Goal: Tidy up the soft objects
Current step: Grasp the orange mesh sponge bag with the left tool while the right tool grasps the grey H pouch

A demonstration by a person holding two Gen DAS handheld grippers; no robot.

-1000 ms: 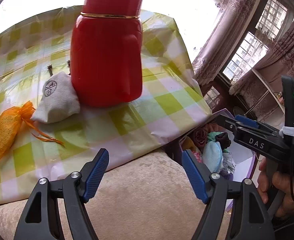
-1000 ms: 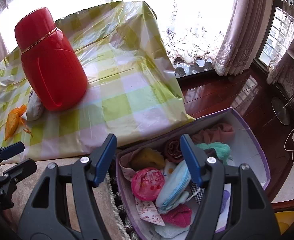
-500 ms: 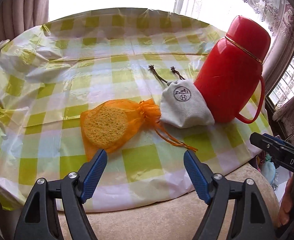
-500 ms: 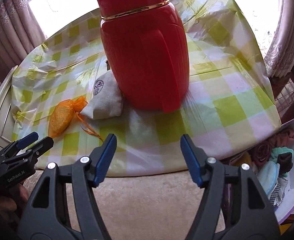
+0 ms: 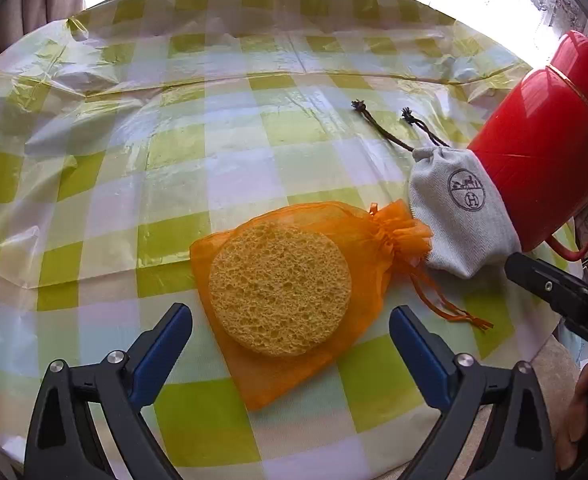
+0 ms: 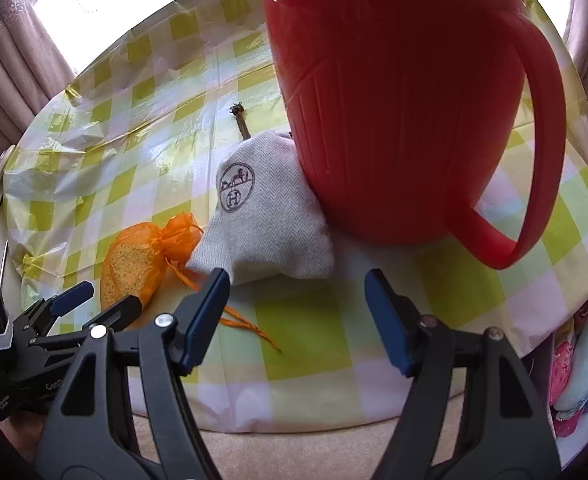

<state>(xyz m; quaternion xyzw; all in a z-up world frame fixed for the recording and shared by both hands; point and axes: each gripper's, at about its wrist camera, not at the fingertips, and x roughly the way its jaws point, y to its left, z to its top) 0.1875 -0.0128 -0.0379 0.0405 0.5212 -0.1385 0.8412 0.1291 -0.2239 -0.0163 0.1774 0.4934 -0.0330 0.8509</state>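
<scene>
Only real marking here is on the grey drawstring pouch (image 5: 459, 216): a round stamped logo with a big "H" under a little carriage drawing. The right gripper (image 5: 565, 300) body shows "D" at the left view's edge, and the left gripper (image 6: 78, 304) has "Gen" partly hidden, plus small unreadable print.

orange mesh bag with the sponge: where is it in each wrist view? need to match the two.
Left wrist: orange mesh bag sits centre, low in the picture, just ahead of the open left tongs.
Right wrist: the bag is at lower left, above the left tongs.
Shared landmark: the grey drawstring pouch, leaning on the red flask.
</scene>
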